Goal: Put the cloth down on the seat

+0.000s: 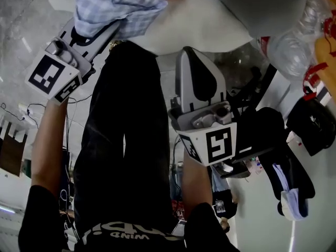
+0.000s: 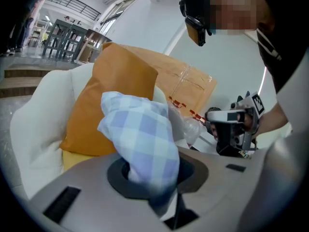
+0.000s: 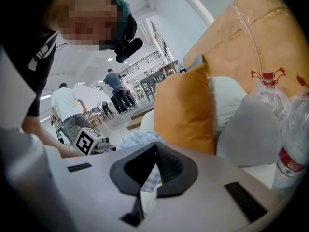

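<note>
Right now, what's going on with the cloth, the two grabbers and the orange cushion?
Cloth: bunched up, held, not laid on the seat yet.
Left gripper: fingers shut on the cloth.
Right gripper: fingers closed, holding nothing.
Orange cushion: propped upright against the seat's back.

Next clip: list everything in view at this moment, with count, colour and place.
cloth: one, blue-and-white check, bunched in the left gripper's jaws
seat: one, white, padded, behind the cloth
orange cushion: one, against the seat's back
grey cushion: one, right of the orange one
package: one, brown, taped, behind the cushions
plastic bottles: at least two, clear, red labels, right of the grey cushion
bag: one, black, head view's right edge
bystanders: several, far background
trousers: black, the person's own
left gripper: shut on the cloth
right gripper: jaws together, holding nothing
</note>
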Demonstrator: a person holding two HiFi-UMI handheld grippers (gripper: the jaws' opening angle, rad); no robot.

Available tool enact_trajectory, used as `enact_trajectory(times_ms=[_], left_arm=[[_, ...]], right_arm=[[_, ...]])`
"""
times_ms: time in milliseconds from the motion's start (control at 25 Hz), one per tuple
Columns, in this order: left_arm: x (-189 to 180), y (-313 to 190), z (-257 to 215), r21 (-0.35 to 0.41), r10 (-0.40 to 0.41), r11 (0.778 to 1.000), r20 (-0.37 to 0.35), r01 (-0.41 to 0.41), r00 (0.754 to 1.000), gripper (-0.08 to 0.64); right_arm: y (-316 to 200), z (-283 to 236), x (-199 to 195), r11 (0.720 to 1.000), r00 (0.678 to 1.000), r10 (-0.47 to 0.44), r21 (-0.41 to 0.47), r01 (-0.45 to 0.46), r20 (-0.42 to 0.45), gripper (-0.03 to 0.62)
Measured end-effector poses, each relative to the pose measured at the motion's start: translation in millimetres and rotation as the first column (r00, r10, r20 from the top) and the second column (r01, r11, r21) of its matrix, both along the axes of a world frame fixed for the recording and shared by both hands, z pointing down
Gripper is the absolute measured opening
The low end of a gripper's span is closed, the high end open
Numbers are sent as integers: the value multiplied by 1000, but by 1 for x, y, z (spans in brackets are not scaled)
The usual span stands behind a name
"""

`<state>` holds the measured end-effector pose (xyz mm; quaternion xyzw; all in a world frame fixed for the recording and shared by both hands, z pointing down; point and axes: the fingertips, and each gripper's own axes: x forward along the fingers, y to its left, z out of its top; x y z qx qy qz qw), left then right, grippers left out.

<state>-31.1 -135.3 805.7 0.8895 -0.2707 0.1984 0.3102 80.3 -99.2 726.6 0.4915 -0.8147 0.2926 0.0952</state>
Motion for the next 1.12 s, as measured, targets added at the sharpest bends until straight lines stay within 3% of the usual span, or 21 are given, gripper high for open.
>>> enact_trajectory(times_ms=[440, 760, 1120], left_arm=[[3, -16, 65, 8, 30, 1000, 7, -30, 1000, 97], [0, -19, 106, -50, 51, 998, 60, -48, 997, 97], [-16, -33, 151, -106, -31, 993, 111, 42, 993, 98]], right_arm=[[-4, 13, -5, 1000, 1000, -1, -26, 1, 0, 20], [-9, 18, -7, 999, 1000, -1, -42, 1, -2, 20], [-14, 22, -16, 998, 1000, -23, -56, 22, -1, 20]])
